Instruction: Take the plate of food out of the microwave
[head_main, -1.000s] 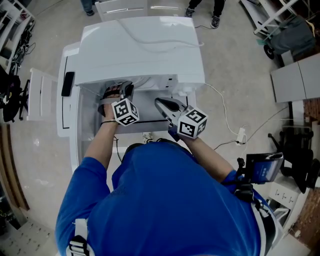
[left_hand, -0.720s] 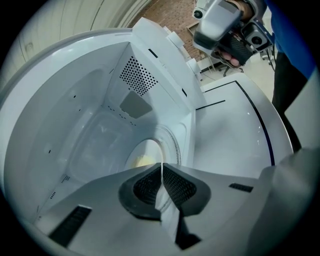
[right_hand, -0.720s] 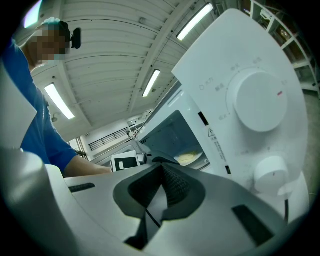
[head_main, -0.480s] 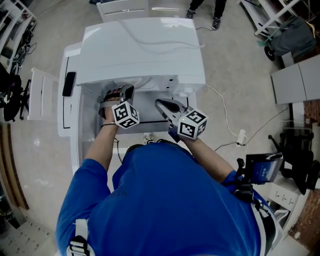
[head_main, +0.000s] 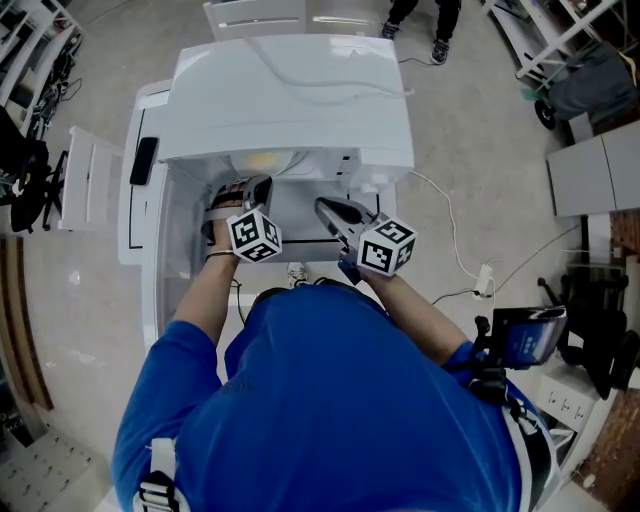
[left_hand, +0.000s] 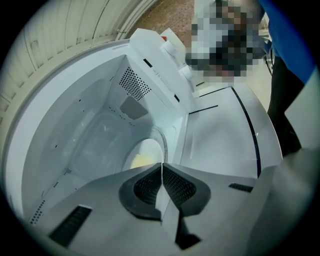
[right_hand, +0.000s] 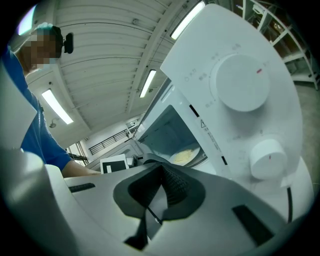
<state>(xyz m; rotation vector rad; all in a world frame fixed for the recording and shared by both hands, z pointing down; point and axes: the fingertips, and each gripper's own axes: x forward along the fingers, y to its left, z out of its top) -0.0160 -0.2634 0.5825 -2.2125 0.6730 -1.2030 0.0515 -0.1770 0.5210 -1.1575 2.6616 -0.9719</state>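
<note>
– Pale, smooth floor (head_main: 480, 120) surrounds the white microwave (head_main: 290, 90), doesn't it?

– Yes. The microwave is a glossy box with rounded edges, and a thin white cable (head_main: 445, 215) trails off beside it. Its door (head_main: 140, 200) stands open to the left. The right gripper view shows the control panel, with a large knob (right_hand: 244, 82) and a small knob (right_hand: 267, 157), both round and of matte plastic.

– Where is the plate?

– The plate (left_hand: 150, 150) lies inside the cavity, round and white, with pale yellow food (left_hand: 142, 160) on it. A vent (left_hand: 134, 84) of fine holes dots the wall behind it.

– And the grippers?

– The left hand-held gripper (left_hand: 161, 166) is clenched, its ribbed dark pads pressed together with nothing between them, and it points into the cavity at the plate. The right hand-held gripper (right_hand: 161, 169) is also clenched and empty, outside the opening and below the panel.

– Anything unclear?

– The left gripper's body covers the plate's near rim, so whether its tips touch the plate cannot be told. From the head view the microwave's top hides nearly all of the cavity. What kind of food it is cannot be made out.
</note>
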